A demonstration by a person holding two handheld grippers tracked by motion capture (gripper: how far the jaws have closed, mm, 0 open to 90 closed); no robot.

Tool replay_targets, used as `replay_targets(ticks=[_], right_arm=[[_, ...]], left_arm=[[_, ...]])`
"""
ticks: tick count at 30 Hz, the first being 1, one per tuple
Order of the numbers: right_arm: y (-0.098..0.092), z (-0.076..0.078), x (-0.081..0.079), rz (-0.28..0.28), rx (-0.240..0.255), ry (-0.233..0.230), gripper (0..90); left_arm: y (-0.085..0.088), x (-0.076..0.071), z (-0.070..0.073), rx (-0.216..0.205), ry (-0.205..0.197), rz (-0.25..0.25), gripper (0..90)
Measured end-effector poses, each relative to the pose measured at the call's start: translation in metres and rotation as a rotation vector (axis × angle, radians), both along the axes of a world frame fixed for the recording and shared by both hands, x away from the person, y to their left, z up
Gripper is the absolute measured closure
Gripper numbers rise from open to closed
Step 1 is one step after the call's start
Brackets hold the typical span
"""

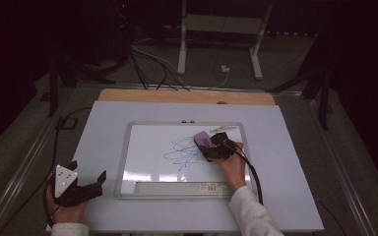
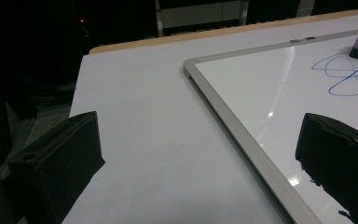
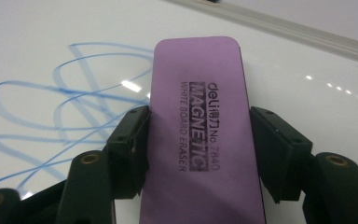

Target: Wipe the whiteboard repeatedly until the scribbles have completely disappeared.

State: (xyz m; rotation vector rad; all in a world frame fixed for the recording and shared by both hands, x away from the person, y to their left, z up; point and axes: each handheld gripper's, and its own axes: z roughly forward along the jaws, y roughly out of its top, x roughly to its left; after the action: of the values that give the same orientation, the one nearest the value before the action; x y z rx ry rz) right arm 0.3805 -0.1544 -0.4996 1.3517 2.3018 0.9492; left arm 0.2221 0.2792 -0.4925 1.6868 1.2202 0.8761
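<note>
Dim room, pale table (image 1: 103, 147) with a whiteboard (image 1: 142, 162) lying flat on it. Nearest, the left gripper (image 1: 86, 184) rests at the table's left edge, jaws wide and empty. Farther in, the right gripper (image 3: 198, 144) clamps the purple eraser (image 3: 200, 126) by its long sides, flat on the board at the blue scribble (image 3: 60, 107). The board looks unsteadied, so a hard stroke could push it; a tilted eraser would likely leave streaks.

Purple whiteboard eraser (image 3: 197, 130) lies flat on blue scribble (image 3: 60, 116).
</note>
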Motion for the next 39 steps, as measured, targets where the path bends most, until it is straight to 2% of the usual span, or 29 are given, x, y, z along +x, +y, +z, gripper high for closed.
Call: replay_targets(ticks=[2, 5, 9, 12, 15, 19, 20, 21, 24, 27, 28, 29, 30, 33, 34, 35, 37, 38, 39], right_arm=[[0.004, 0.0, -0.003, 0.023, -0.001, -0.001, 41.0], [0.002, 0.0, -0.002, 0.019, 0.007, 0.005, 41.0], [-0.003, 0.001, 0.002, -0.024, -0.005, 0.003, 41.0], [-0.013, 0.001, 0.007, -0.089, -0.015, 0.004, 41.0], [-0.013, 0.001, 0.006, -0.098, -0.023, 0.003, 41.1], [-0.006, 0.001, 0.002, -0.055, -0.013, 0.013, 41.0], [0.0, 0.002, -0.002, -0.005, -0.011, 0.018, 41.1], [0.002, 0.002, -0.004, 0.018, -0.015, 0.015, 41.1], [0.005, 0.002, -0.005, 0.038, -0.02, 0.015, 41.1], [0.0, 0.002, -0.002, 0.005, -0.022, 0.016, 41.1], [-0.002, 0.002, 0.0, -0.021, -0.021, 0.02, 41.1], [-0.008, 0.002, 0.003, -0.071, -0.023, 0.018, 41.1], [-0.009, 0.002, 0.004, -0.087, -0.019, 0.023, 41.1], [-0.008, 0.003, 0.003, -0.087, -0.025, 0.019, 41.1], [-0.003, 0.002, 0.0, -0.052, -0.017, 0.024, 41.1], [-0.003, 0.002, 0.0, -0.052, -0.017, 0.024, 41.1], [0.003, 0.002, -0.005, -0.011, -0.016, 0.026, 41.1], [0.009, 0.003, -0.009, 0.031, -0.018, 0.028, 41.1], [0.011, 0.003, -0.011, 0.051, -0.014, 0.03, 41.1]], left_arm=[[0.0, 0.0, 0.0, 0.001, 0.001, -0.001, 1.3], [0.0, 0.0, 0.0, -0.002, 0.001, -0.001, 1.3], [0.001, -0.001, 0.0, -0.007, 0.0, 0.003, 1.3], [0.001, 0.0, 0.0, -0.006, 0.002, 0.002, 1.3], [0.001, 0.0, 0.0, -0.005, 0.001, -0.001, 1.3], [-0.001, 0.0, 0.0, -0.002, 0.004, -0.002, 1.3], [-0.001, 0.0, 0.0, -0.001, 0.004, -0.002, 1.3], [-0.001, 0.0, 0.0, -0.001, 0.003, -0.002, 1.3], [0.0, 0.0, 0.0, -0.003, 0.001, 0.0, 1.3], [0.0, 0.0, 0.0, -0.006, 0.0, 0.001, 1.2], [0.0, 0.0, 0.0, -0.006, 0.001, 0.001, 1.3], [0.0, 0.0, 0.0, -0.005, 0.003, 0.001, 1.3], [0.0, 0.0, 0.0, -0.005, 0.004, 0.002, 1.3], [0.0, 0.0, -0.001, -0.002, 0.004, -0.002, 1.3], [-0.001, 0.001, -0.001, -0.003, 0.004, -0.002, 1.3], [-0.001, 0.001, -0.001, -0.002, 0.004, -0.003, 1.3], [-0.001, 0.001, -0.001, -0.002, 0.004, -0.004, 1.3], [-0.001, 0.001, -0.001, -0.002, 0.004, -0.003, 1.3], [-0.001, 0.0, -0.001, -0.002, 0.004, -0.003, 1.3]])
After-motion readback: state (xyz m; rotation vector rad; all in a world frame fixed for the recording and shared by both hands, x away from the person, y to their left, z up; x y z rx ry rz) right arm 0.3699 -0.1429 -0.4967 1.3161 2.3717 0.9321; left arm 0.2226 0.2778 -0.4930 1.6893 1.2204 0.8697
